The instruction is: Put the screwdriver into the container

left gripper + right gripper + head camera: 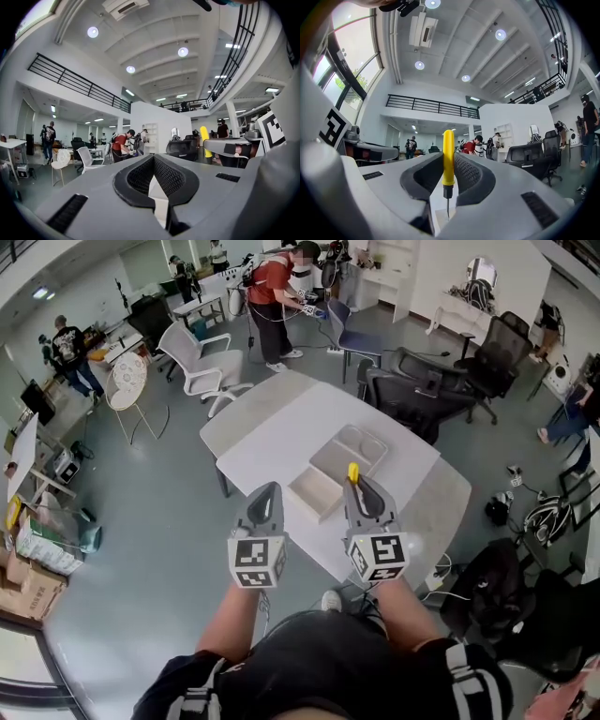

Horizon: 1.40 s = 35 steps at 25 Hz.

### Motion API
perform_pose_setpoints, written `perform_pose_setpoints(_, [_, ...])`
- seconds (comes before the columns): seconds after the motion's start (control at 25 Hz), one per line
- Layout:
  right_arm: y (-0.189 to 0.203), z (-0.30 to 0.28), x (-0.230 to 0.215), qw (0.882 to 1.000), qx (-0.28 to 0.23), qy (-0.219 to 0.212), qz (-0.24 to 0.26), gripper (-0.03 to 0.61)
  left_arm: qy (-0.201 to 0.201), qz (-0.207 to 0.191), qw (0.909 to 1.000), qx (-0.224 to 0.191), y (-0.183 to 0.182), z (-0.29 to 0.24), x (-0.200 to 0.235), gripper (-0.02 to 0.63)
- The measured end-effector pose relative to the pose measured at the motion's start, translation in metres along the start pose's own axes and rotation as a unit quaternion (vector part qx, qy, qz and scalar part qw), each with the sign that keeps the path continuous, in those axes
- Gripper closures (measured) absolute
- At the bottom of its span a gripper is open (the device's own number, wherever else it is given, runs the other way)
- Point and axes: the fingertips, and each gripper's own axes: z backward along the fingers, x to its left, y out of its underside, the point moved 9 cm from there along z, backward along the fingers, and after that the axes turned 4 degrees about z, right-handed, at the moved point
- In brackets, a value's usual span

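My right gripper [360,489] is shut on a yellow-handled screwdriver [352,472], held over the near edge of the white table [281,427]. In the right gripper view the screwdriver [448,159] stands upright between the pads of the right gripper [449,164], handle up and thin blade down. Just left of that gripper an open pale box-shaped container [311,487] lies on the table. Behind it lies a flat grey tray [361,442]. My left gripper [269,491] hovers at the table's near left edge, shut and holding nothing. In its own view the left gripper [153,159] has its tips together.
A white chair [202,362] stands beyond the table's far left corner and black office chairs [422,390] at its far right. Dark bags [497,587] lie on the floor to the right. Several people stand at desks far behind.
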Motion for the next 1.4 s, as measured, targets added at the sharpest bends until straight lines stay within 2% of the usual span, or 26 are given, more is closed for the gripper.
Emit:
perform_pose_setpoints(0.2, [0.013,-0.042,-0.035,1.000,0.005,-0.016,-0.008,0.514,-0.007,-0.002,0.9999,0.010,-0.002,-0.055,-0.002,0.607])
perform_pose_setpoints(0.4, [0.021,-0.072,-0.051,0.999,0.011,-0.048,-0.009,0.514,-0.016,-0.001,0.9997,0.016,-0.003,-0.090,-0.003,0.607])
perform_pose_setpoints(0.6, [0.032,-0.090,-0.058,0.999,0.019,-0.047,-0.006,0.514,-0.012,-0.003,0.9998,0.018,0.001,-0.114,0.005,0.607])
perform_pose_setpoints(0.8, [0.045,-0.110,-0.046,0.999,0.037,-0.037,-0.001,0.514,-0.003,0.001,0.9997,0.022,0.007,-0.127,0.034,0.607])
perform_pose_setpoints(1.04, [0.066,-0.144,-0.021,0.998,0.066,-0.014,0.004,0.514,0.031,-0.001,0.9991,0.029,0.013,-0.149,0.083,0.607])
perform_pose_setpoints(1.4, [0.110,-0.183,-0.006,0.991,0.130,-0.022,0.011,0.514,0.029,0.038,0.9981,0.039,0.026,-0.165,0.135,0.607])
